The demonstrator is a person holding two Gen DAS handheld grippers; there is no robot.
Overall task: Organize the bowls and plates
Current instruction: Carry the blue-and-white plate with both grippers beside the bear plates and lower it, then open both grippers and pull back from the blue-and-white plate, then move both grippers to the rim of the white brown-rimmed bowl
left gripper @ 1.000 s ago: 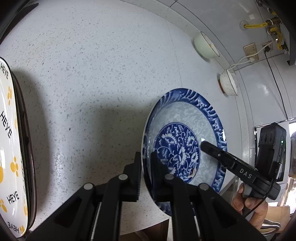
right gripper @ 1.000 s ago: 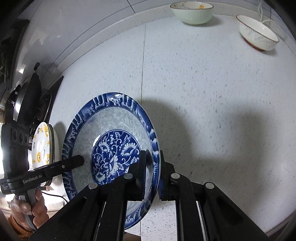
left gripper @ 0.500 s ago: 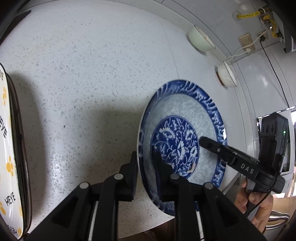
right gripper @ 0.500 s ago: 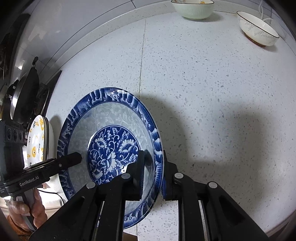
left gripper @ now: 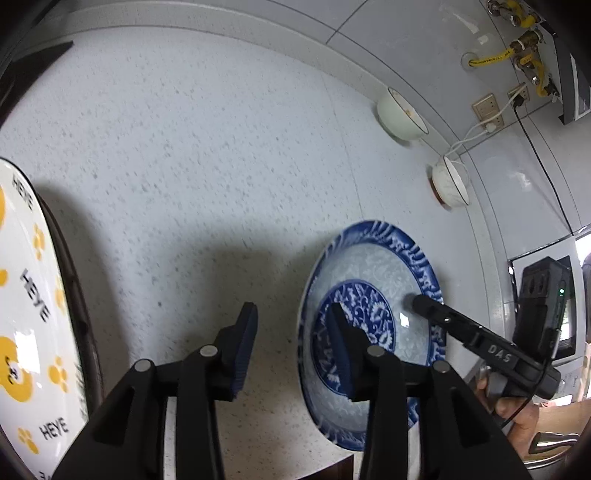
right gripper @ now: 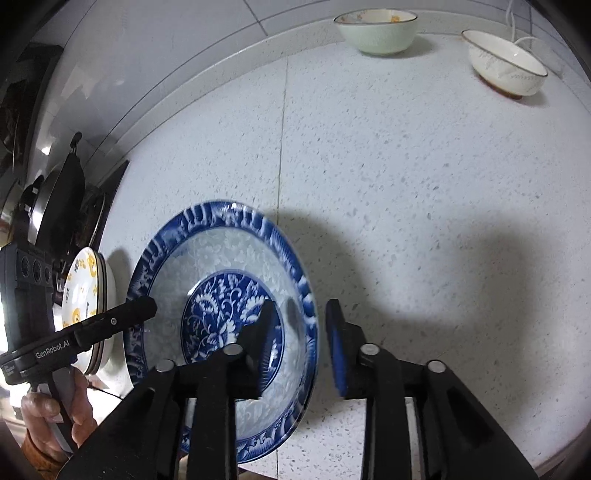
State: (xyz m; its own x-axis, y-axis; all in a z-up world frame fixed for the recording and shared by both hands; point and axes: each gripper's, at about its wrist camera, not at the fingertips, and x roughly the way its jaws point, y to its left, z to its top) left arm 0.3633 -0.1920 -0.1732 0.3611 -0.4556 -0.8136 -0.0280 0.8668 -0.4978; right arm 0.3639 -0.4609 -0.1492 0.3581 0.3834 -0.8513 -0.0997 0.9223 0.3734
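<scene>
A blue-and-white floral plate (left gripper: pixel 373 280) (right gripper: pixel 221 258) lies on the speckled white counter near its front edge. My left gripper (left gripper: pixel 291 323) is open, its jaws straddling the plate's left rim without gripping it. My right gripper (right gripper: pixel 299 325) is open too, its jaws straddling the plate's right rim. A white plate with yellow paw prints and "HEYE" lettering (left gripper: pixel 29 325) (right gripper: pixel 83 291) sits to the left on a stack. A pale green bowl (left gripper: pixel 400 114) (right gripper: pixel 376 29) and a white bowl (left gripper: pixel 450 181) (right gripper: pixel 506 62) stand at the back by the wall.
The counter (right gripper: pixel 424 184) ends at a tiled wall behind. Dark pans and a stove area (right gripper: pixel 62 195) lie at the far left. A wall socket with cables (left gripper: pixel 487 110) and yellow gas piping (left gripper: pixel 517 48) sit at the back right. Each view shows the other gripper and hand.
Both grippers have opened and let go of the blue plate's rim. The plate now rests on the counter, and the left gripper has shifted a little left of it.
</scene>
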